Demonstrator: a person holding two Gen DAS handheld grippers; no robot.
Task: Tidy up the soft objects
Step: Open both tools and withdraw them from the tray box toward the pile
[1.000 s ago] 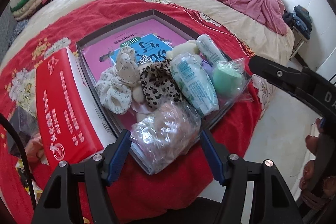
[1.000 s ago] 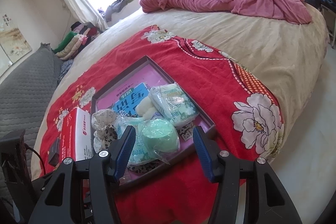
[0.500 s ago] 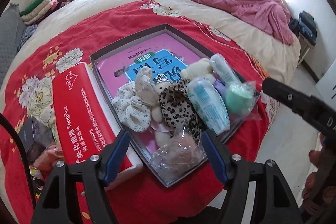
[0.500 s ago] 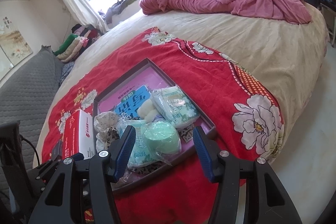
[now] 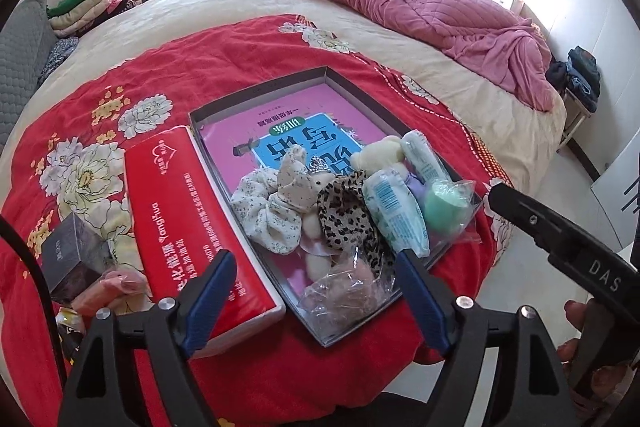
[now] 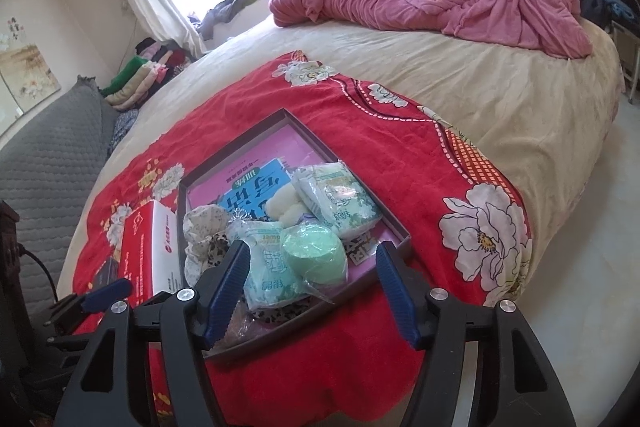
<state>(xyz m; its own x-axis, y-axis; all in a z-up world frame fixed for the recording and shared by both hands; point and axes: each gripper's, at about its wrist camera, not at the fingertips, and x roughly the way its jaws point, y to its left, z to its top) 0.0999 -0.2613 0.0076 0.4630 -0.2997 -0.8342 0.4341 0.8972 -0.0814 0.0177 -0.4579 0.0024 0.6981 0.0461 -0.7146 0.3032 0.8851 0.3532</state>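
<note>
The soft objects are heaped in the near half of a shallow grey tray (image 5: 256, 91) set on a red floral blanket (image 5: 168, 67) on the bed, over a pink book (image 5: 280, 131). The left gripper (image 5: 316, 299) is held spread and empty, with a clear-bagged pinkish item (image 5: 344, 295) lying straight ahead between the lines of its 2 fingers, at the tray's nearest corner. The right gripper (image 6: 314, 287) is likewise spread and empty, and a mint-green round item in a clear bag (image 6: 314, 261) lies directly ahead of it, just beyond the fingertips. Each gripper is thus judged nearer to its own bag. A tissue pack (image 5: 396, 215) lies with its long axis running away from the left gripper, beside a leopard-print scrunchie (image 5: 348, 219) and a floral scrunchie (image 5: 268, 215). A red box (image 5: 188, 211) sits just left of the tray.
</note>
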